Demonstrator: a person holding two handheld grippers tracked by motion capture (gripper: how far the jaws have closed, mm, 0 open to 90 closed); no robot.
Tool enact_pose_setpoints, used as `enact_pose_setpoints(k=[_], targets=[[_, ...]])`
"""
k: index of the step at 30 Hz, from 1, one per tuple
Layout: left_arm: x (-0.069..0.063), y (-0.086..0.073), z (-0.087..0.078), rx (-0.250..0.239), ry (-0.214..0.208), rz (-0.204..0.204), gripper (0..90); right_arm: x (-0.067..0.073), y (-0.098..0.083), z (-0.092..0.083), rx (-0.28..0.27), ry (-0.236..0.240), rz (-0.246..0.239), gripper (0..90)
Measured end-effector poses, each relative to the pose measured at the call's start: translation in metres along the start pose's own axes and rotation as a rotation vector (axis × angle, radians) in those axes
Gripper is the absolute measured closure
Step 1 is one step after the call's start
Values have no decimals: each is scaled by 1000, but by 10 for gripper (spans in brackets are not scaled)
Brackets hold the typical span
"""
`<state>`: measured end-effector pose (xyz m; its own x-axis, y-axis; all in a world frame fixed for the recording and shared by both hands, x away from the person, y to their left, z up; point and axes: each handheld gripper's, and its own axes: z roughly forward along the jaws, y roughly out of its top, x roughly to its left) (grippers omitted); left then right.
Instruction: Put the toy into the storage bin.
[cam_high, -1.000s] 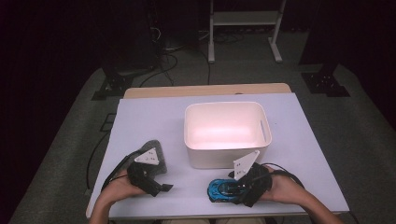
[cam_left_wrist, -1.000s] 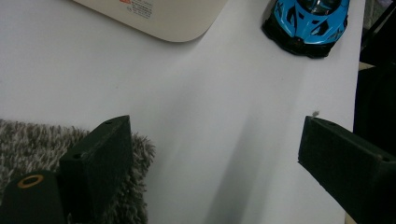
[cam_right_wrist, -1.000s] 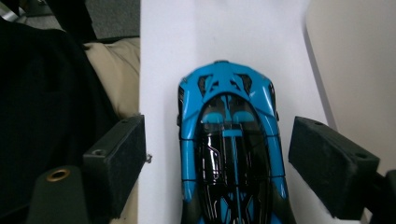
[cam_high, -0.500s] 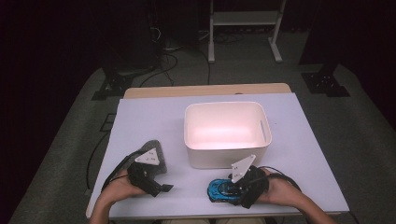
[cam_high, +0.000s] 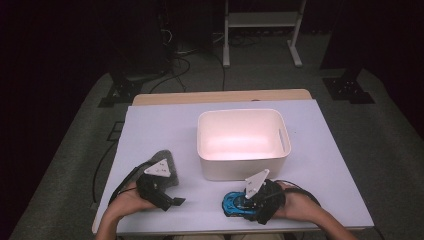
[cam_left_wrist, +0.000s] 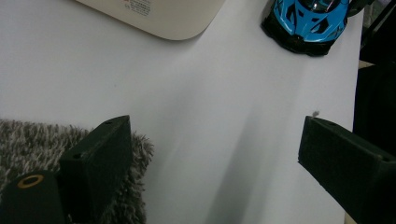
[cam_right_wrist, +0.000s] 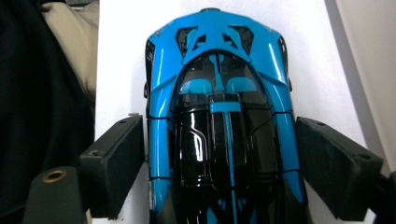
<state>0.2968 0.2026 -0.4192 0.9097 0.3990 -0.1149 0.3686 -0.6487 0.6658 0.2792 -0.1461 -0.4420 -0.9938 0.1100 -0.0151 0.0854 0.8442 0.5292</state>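
Note:
A blue and black toy car (cam_high: 230, 204) rests on the white table near the front edge. My right gripper (cam_high: 242, 205) reaches over it from the right. In the right gripper view the car (cam_right_wrist: 219, 107) lies lengthwise between the two jaws, which press on its sides; the gripper (cam_right_wrist: 219, 163) is shut on it. My left gripper (cam_high: 174, 193) sits at the front left, open, with bare table between its jaws (cam_left_wrist: 215, 158). One left fingertip (cam_left_wrist: 100, 154) lies over the edge of a grey furry cloth (cam_left_wrist: 28, 140), also in the high view (cam_high: 163, 156).
A white bin (cam_high: 240, 113) with a pinkish inside stands mid-table, just behind both grippers; its corner (cam_left_wrist: 159, 14) shows ahead of the left gripper and its wall (cam_right_wrist: 373, 46) to the right of the car. The table edge (cam_high: 230, 226) is close in front.
My right gripper has slid left over the blue car, so its jaws now flank it. The car, the bin and the left gripper have stayed put.

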Motion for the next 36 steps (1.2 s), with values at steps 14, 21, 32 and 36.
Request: enact_pose_setpoints(k=[14, 21, 32, 36], targets=[[-1, 0, 1, 0, -2, -4, 96, -1, 4, 1, 53, -7, -20, 175], [-1, 0, 1, 0, -1, -2, 96, -1, 9, 1, 100, 13, -13, 221], [-1, 0, -1, -3, 0, -2, 96, -1, 18, 2, 170, 9, -27, 246], [-1, 0, -2, -7, 2, -7, 96, -1, 19, 2, 176, 14, -31, 248]])
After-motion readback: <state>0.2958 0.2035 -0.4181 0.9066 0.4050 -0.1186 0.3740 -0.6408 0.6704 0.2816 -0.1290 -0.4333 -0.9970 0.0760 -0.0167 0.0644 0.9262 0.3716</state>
